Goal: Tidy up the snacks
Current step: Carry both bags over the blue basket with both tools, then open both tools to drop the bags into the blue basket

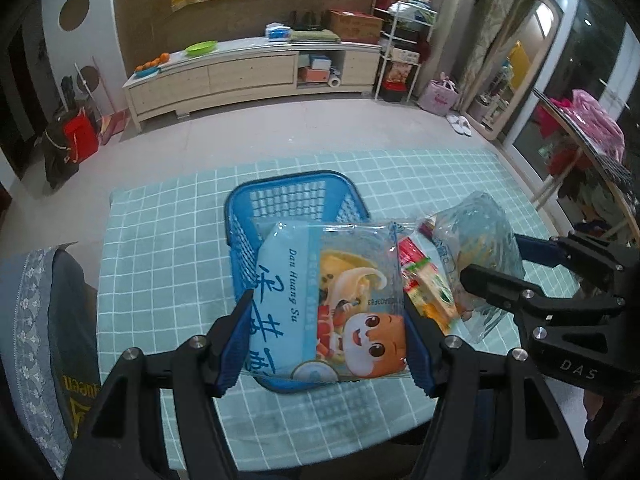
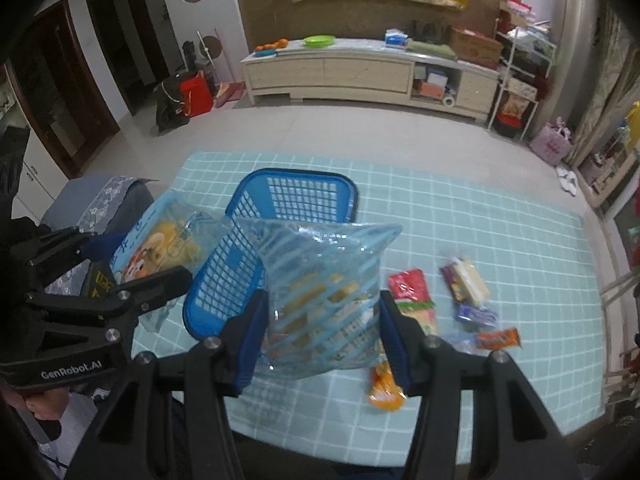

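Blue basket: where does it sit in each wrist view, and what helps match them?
Left wrist: blue basket at centre, behind the cartoon snack bag in the left gripper.
Right wrist: left of centre, behind the striped clear bag in the right gripper.
Shared landmark: the green checked tablecloth.

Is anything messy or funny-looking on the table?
Nothing is spilled or torn. Several small snack packs lie scattered on the checked tablecloth beside the blue basket, not yet sorted. Each gripper holds a snack bag above the basket.
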